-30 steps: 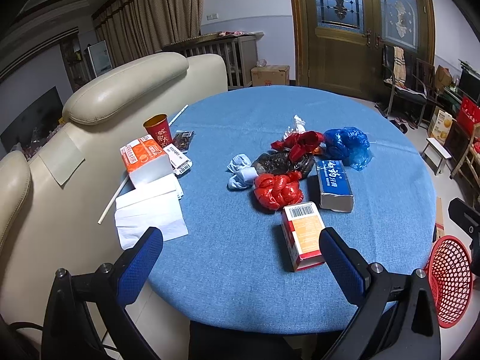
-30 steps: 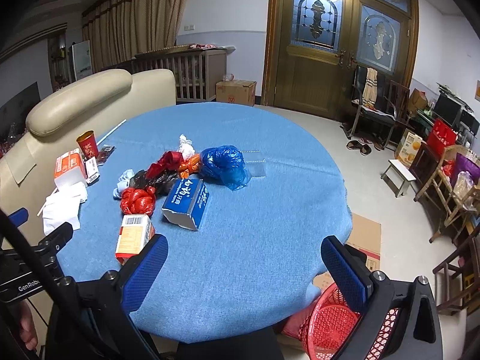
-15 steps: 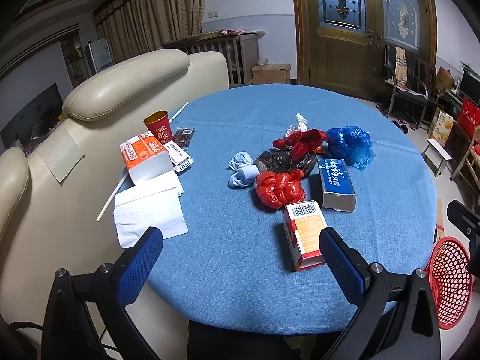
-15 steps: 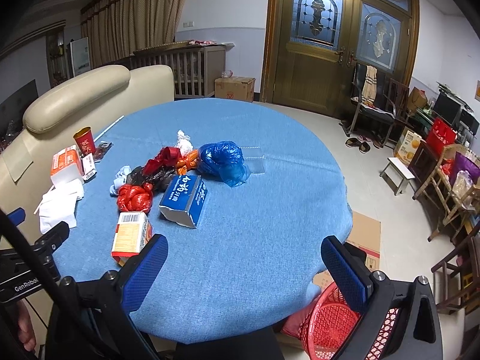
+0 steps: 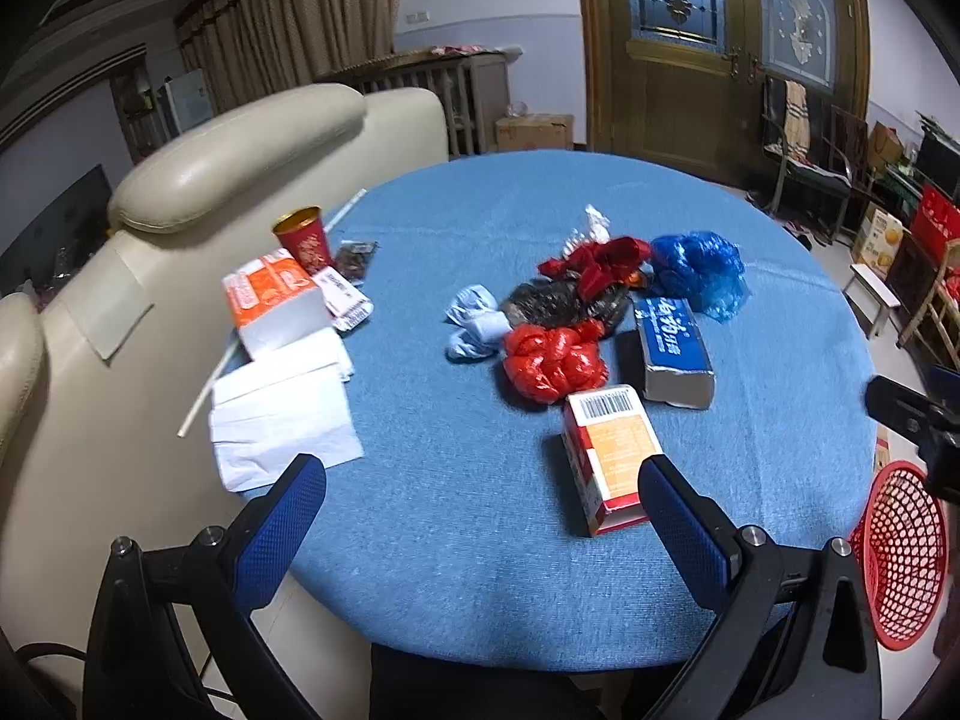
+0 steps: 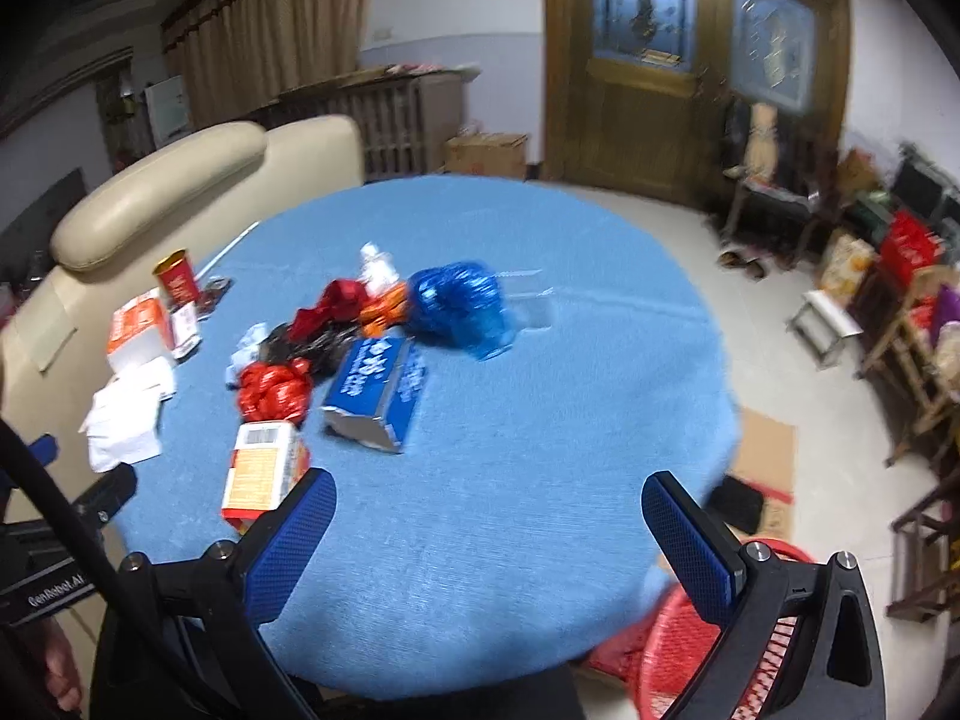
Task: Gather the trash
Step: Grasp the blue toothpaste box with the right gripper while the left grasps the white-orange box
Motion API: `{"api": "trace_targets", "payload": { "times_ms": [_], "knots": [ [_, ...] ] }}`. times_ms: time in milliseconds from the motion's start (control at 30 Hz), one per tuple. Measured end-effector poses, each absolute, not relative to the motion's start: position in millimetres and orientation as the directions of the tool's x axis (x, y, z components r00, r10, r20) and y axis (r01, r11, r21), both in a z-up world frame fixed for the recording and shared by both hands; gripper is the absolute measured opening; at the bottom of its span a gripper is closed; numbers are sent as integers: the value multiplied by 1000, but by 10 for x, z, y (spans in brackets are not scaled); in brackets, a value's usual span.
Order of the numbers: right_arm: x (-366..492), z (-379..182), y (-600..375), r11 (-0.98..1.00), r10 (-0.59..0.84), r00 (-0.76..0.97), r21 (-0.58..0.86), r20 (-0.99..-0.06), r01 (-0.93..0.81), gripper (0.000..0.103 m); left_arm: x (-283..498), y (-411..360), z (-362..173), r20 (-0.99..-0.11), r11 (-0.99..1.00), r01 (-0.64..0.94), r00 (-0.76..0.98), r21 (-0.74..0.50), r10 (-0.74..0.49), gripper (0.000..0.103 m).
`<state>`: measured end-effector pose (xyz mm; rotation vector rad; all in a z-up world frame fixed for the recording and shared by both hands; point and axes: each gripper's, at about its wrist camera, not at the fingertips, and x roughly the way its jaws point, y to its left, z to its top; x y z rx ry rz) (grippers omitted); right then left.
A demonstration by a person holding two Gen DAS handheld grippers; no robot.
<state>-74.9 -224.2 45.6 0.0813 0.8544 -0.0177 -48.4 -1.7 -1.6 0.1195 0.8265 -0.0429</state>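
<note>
From the left wrist view, the left gripper [image 5: 480,510] hangs over the near edge of the round table [image 5: 456,600], its jaws spread wide with nothing between them. The nearest piece of trash, an orange-and-white carton [image 5: 609,459] with a barcode end, lies flat just ahead of the right-hand finger, its long axis running roughly away from the jaws, toward the table's centre. Beyond it lies a crinkled red plastic bag [image 5: 555,363], then a blue foil-ended box [image 5: 675,351], a dark bag [image 5: 549,303], a pale blue wad [image 5: 474,327] and a glossy blue bag [image 5: 699,273]. Near the left edge sit white napkins [image 5: 282,414], an orange tissue pack [image 5: 273,300] and a red paper cup [image 5: 303,240]. A red mesh basket [image 5: 906,552] stands off the right edge, below table level.

From the right wrist view, which is motion-blurred, the right gripper [image 6: 489,543] is likewise released and empty. The carton [image 6: 261,468] lies just beside its left finger, the blue box [image 6: 378,390] further ahead. The basket [image 6: 672,654] sits low, just past the near edge. I judge the left gripper better lined up on the rigid carton; the bags look soft and crushable.
</note>
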Motion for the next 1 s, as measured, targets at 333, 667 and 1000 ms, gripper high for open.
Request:
{"api": "trace_targets", "payload": {
  "times_ms": [333, 667, 1000],
  "knots": [
    [265, -6, -2076, 950, 287, 480, 311, -829, -30, 103, -249, 23, -320, -801, 995, 79, 598, 53, -5, 103],
    [910, -371, -1738, 957, 239, 385, 283, -892, 61, 96, -219, 75, -426, -816, 995, 80, 579, 64, 6, 103],
    [971, -496, -1788, 953, 254, 379, 297, -890, 58, 64, -196, -26, -394, -816, 990, 125, 577, 60, -24, 103]
  ]
}}
